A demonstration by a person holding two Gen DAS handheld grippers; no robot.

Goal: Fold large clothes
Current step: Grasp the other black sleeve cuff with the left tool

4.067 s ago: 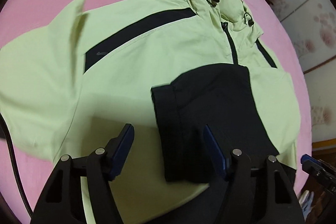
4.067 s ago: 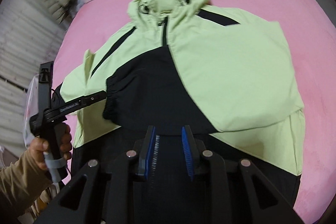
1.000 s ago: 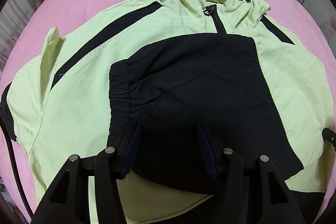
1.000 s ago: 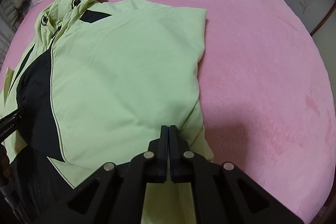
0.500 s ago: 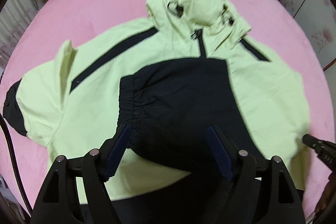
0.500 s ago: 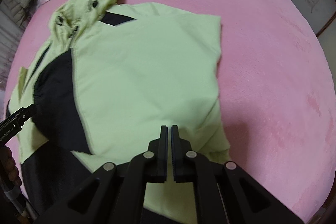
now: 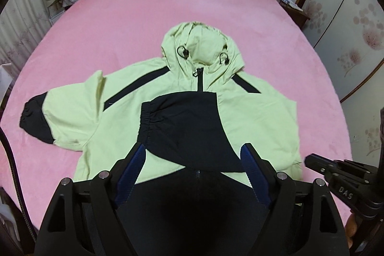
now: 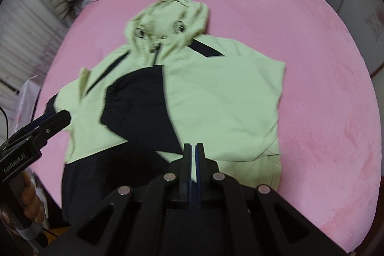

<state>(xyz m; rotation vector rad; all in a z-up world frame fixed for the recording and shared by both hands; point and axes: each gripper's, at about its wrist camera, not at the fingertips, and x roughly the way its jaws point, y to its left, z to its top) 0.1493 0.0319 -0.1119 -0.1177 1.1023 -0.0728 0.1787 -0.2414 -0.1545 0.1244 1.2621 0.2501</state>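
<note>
Soft even indoor light, faint shadows, heavy fisheye bending and dark corners, right wrist view motion-blurred

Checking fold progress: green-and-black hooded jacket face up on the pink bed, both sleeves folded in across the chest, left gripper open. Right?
Not quite. Only one sleeve of the jacket is folded across the chest; the other sleeve lies spread out on the pink bed, as the left wrist view shows. The left gripper is open, as stated.
</note>
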